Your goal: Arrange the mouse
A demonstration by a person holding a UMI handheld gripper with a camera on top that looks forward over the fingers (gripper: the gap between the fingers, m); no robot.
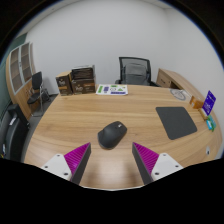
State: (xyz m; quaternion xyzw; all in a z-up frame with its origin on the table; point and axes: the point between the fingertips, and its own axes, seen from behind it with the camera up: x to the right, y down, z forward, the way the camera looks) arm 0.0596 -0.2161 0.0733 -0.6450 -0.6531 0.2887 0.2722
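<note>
Black mouse [112,134], one, ahead of open tongs [112,160].

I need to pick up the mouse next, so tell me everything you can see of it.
The mouse is black, rounded and smooth, plastic by the look of it. No cord shows. It lies flat on the wooden table, turned at a slant, just ahead of the claw, whose fingers are open and apart from it. The dark mouse mat lies off to its right, not under it. Nothing but the table touches it.
</note>
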